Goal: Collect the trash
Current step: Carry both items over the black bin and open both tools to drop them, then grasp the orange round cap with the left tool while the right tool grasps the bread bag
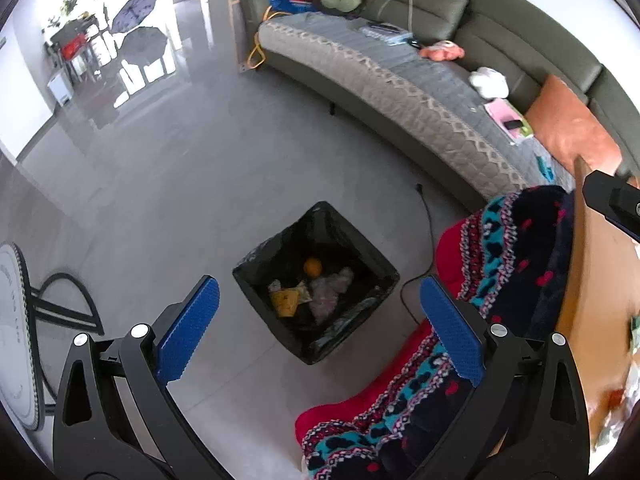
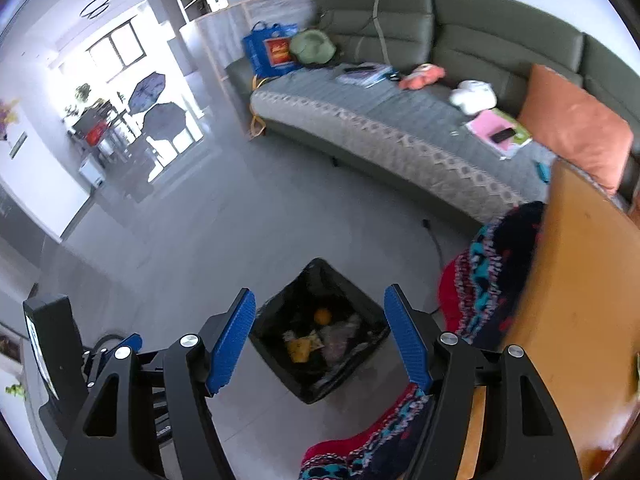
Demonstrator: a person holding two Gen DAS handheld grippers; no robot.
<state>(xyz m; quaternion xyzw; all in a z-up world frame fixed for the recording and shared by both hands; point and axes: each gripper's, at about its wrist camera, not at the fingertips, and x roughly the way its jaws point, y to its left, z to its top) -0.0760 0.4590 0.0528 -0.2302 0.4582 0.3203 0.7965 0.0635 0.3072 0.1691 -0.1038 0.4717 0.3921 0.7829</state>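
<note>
- We looked down on a living room with a pale grey tiled floor (image 1: 168,208) that reflected bright window light at its far left end.
- A long dark green sofa (image 2: 460,16) curved along the far side, its seat covered by a grey quilted throw (image 1: 400,92) that hung over the front edge.
- An orange cushion (image 2: 576,124) leaned at the sofa's right end, and a blue shopping bag (image 2: 272,54) stood at its left end.
- A wooden table (image 2: 576,288) filled the right side, with a red, navy and teal patterned blanket (image 1: 516,256) draped below its near edge down to the floor.
- A square bin lined with a black bag (image 1: 316,280) stood on the floor just left of the blanket.
- Inside the bin lay the trash: a yellow wrapper (image 1: 286,300), crumpled clear plastic (image 1: 330,292) and an orange fruit (image 1: 312,267).
- Our left gripper (image 1: 320,332) hung above the bin, jaws spread wide and released, nothing between the blue pads.
- Our right gripper (image 2: 320,340) hung over the same bin, jaws parted and empty, though narrower than the left.
- The left gripper's black body showed at the lower left of the right wrist view.
</note>
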